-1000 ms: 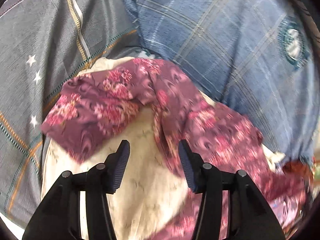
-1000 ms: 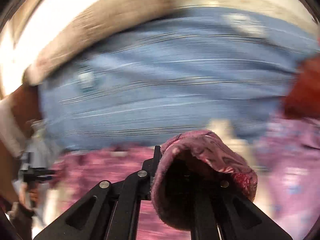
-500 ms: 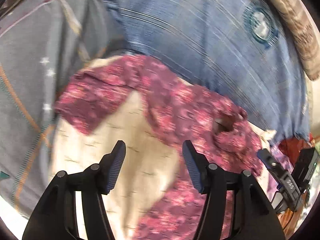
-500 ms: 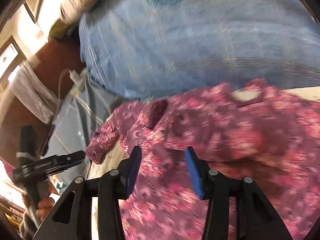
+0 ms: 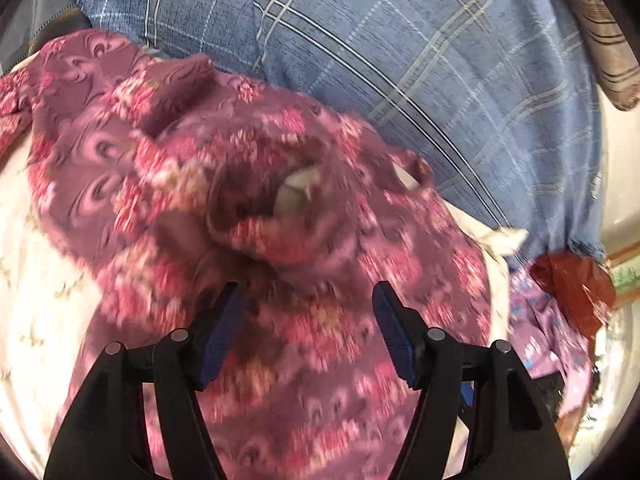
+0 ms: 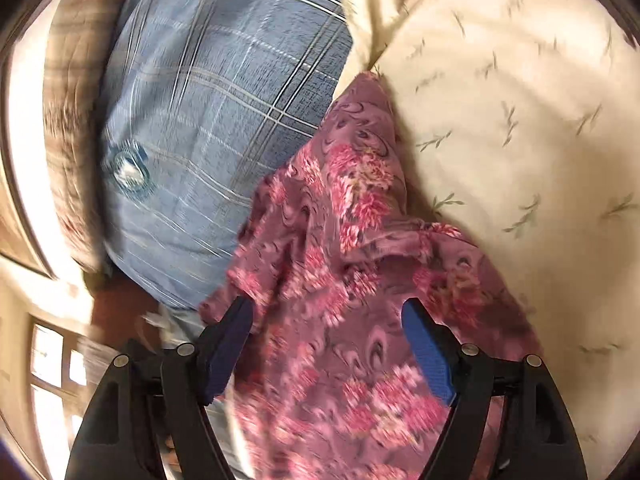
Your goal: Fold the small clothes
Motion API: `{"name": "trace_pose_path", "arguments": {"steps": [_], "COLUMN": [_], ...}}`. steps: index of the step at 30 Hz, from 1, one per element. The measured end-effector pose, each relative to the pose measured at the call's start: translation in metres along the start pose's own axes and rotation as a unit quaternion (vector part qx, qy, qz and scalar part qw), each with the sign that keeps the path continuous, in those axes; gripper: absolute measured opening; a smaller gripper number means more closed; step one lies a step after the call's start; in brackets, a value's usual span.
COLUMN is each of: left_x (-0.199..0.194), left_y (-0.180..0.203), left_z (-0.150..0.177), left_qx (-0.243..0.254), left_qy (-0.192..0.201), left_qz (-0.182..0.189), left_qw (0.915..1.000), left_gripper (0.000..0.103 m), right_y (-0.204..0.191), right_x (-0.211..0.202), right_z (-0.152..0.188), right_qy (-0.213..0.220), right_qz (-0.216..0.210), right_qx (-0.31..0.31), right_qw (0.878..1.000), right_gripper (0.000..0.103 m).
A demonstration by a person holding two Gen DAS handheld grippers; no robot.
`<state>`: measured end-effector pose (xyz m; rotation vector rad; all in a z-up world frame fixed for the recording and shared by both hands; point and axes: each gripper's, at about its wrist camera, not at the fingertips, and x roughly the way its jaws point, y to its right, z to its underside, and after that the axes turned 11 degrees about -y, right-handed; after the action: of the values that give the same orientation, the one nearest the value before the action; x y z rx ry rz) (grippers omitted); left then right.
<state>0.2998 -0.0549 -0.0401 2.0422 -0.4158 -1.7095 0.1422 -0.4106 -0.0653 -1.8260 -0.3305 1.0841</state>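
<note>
Left wrist view: the floral garment (image 5: 280,208) lies crumpled on a cream sheet (image 5: 28,280), running far-left to near-right under the left gripper (image 5: 308,332), whose jaws have just been opening, gripping nothing.

Right wrist view: the garment stretches from far centre toward the near edge, below the right gripper (image 6: 328,344), jaws just spread wide, with cloth between them unpinched, beside a blue plaid pillow (image 6: 208,120).

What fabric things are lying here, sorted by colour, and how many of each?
Purple-pink floral garment: 1
Blue plaid pillow: 1
Cream leaf-print cloth: 1
Red cloth: 1
Lilac printed cloth: 1
Brown striped fabric: 1
Total: 6
</note>
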Motion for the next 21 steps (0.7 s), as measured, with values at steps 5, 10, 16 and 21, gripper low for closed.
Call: {"name": "trace_pose_path", "arguments": {"steps": [5, 10, 16, 21], "left_x": [0.021, 0.011, 0.038, 0.011], "left_y": [0.004, 0.010, 0.003, 0.007], "left_z": [-0.029, -0.030, -0.007, 0.003], "left_qx": [-0.012, -0.029, -0.025, 0.005], "left_qy": [0.030, 0.029, -0.004, -0.005], "left_qz": [-0.058, -0.048, -0.113, -0.078], "left_qw": [0.9978, 0.9980, 0.9933, 0.9969], "left_gripper": [0.057, 0.008, 0.009, 0.011], "right_y": [0.009, 0.001, 0.019, 0.031], "right_x": [0.013, -0.015, -0.019, -0.021], "right_z": [-0.023, -0.057, -0.054, -0.043], "right_qy": [0.038, 0.078, 0.043, 0.041], "right_qz": [-0.056, -0.027, 0.094, 0.079], "right_qx": [0.013, 0.006, -0.034, -0.020], "right_qw": [0.998, 0.997, 0.994, 0.996], "right_gripper": [0.071, 0.003, 0.003, 0.010]}}
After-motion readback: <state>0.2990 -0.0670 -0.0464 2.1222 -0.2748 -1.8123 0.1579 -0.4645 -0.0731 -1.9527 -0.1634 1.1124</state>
